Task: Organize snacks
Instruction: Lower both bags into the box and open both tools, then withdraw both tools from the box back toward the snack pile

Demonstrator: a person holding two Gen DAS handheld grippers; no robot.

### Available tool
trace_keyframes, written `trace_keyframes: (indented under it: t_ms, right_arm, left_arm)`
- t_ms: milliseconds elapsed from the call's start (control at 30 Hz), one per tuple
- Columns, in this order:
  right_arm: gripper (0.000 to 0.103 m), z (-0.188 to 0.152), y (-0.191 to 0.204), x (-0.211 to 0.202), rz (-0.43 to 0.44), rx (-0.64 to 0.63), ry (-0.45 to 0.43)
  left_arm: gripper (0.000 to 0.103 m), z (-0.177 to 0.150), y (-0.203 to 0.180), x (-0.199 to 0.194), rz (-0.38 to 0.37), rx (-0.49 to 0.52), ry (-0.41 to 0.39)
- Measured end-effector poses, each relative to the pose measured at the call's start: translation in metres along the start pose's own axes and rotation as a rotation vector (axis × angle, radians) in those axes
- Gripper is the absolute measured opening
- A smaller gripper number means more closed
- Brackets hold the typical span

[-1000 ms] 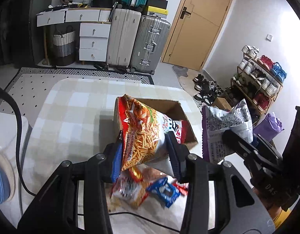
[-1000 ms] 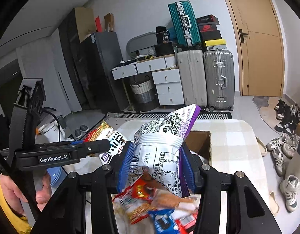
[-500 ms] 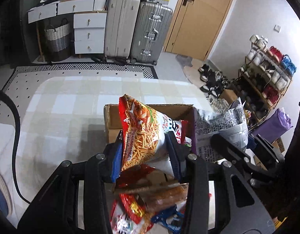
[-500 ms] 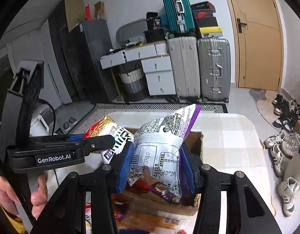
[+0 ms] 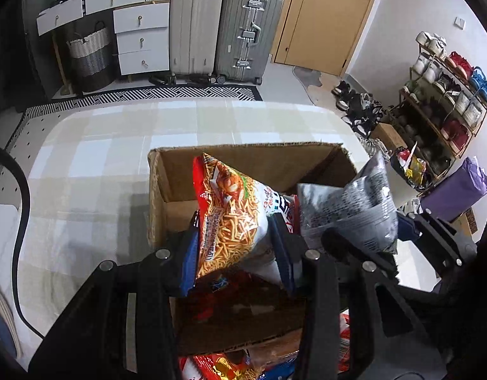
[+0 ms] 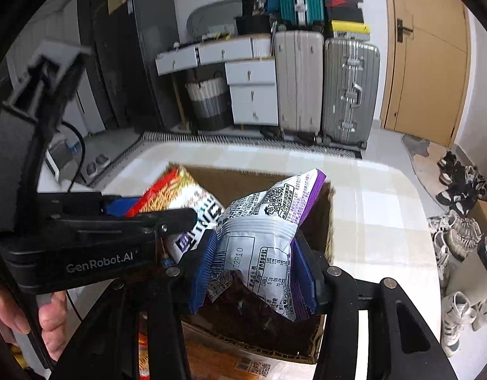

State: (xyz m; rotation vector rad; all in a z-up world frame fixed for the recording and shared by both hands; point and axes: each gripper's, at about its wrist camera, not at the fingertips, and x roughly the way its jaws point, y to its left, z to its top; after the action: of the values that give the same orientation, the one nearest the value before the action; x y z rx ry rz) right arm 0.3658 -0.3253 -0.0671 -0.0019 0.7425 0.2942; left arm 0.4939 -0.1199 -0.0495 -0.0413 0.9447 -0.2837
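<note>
Both of your hands have come forward and down, and now the two bags hang right over the open cardboard box (image 5: pixel 249 164) — a second ago the box was still far ahead of them.

Your left hand-held gripper (image 5: pixel 235 253) is clenched on the red and orange snack bag (image 5: pixel 230 215), with the blue pads squeezing its lower part. The bag sticks up past the fingers, and the box mouth sits just ahead of and under them. Your right hand-held gripper (image 6: pixel 254 272) is grasping the white and purple snack bag (image 6: pixel 265 231) the same way, and that bag hangs over the right side of the box, close beside the first one.

That means the carrying part looks nearly done — I think the next thing is to lower the bags a bit more and let go, so they drop inside. The two bags are very near each other, so they may bump.

More snack packets (image 5: pixel 218 364) lie on the table (image 5: pixel 94 164), under and behind your left hand-held gripper. They are not in the box yet.
</note>
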Motion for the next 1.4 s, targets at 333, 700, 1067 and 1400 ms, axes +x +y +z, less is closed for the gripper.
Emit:
trace_keyframes:
  t_ms: [333,700,1067,1400]
  right_arm:
    - [0.049,-0.010,-0.004,0.014,-0.049,-0.006,0.050]
    - [0.050,-0.014,0.001,0.005,-0.071,-0.015,0.050]
    - [0.058,-0.014,0.004,-0.010,-0.112,-0.028,0.015]
    - [0.091,-0.014,0.019,-0.062,-0.154,-0.081,-0.125]
  left_arm:
    - [0.039,-0.011,0.001,0.022,-0.039,-0.003,0.044]
    - [0.060,-0.013,0.006,0.015,-0.024,-0.012,0.037]
    - [0.081,-0.021,0.010,-0.012,-0.044,-0.033,0.026]
    - [0.102,-0.033,0.002,-0.071,-0.002,-0.038,-0.094]
